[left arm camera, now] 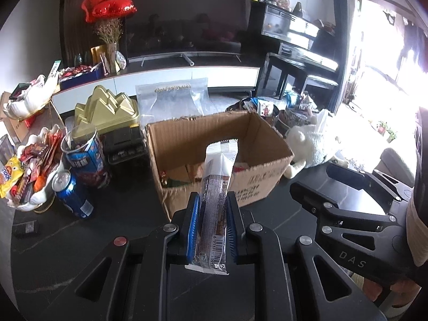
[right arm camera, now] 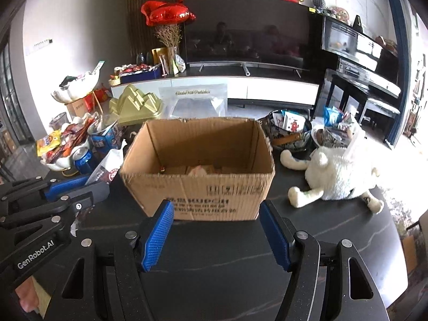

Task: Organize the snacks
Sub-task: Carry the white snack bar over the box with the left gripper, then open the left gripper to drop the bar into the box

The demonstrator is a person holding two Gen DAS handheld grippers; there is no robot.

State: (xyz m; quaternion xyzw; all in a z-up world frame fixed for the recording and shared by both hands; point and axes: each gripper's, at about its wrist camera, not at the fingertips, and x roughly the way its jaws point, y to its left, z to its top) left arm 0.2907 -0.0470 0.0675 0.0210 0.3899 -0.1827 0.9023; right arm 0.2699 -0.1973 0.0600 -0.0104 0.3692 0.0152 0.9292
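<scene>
My left gripper (left arm camera: pixel 213 203) is shut on a long white and brown snack packet (left arm camera: pixel 216 187), held upright just in front of the open cardboard box (left arm camera: pixel 256 184). The packet also shows in the right wrist view (right arm camera: pixel 107 167), left of the box (right arm camera: pixel 198 187). A few snacks lie on the box floor (left arm camera: pixel 184 176). My right gripper (right arm camera: pixel 216 214) is open and empty, low over the dark table in front of the box; it shows in the left wrist view (left arm camera: pixel 307 195) at the right.
A white dish heaped with snacks (left arm camera: pixel 26 171), a blue can (left arm camera: pixel 72 195) and a blue cup (left arm camera: pixel 85 157) stand left of the box. A gold tin (left arm camera: pixel 107 112) and clear bag (left arm camera: pixel 171 99) stand behind. A white plush toy (right arm camera: pixel 337 176) and bowls of snacks (right arm camera: pixel 289 131) sit right.
</scene>
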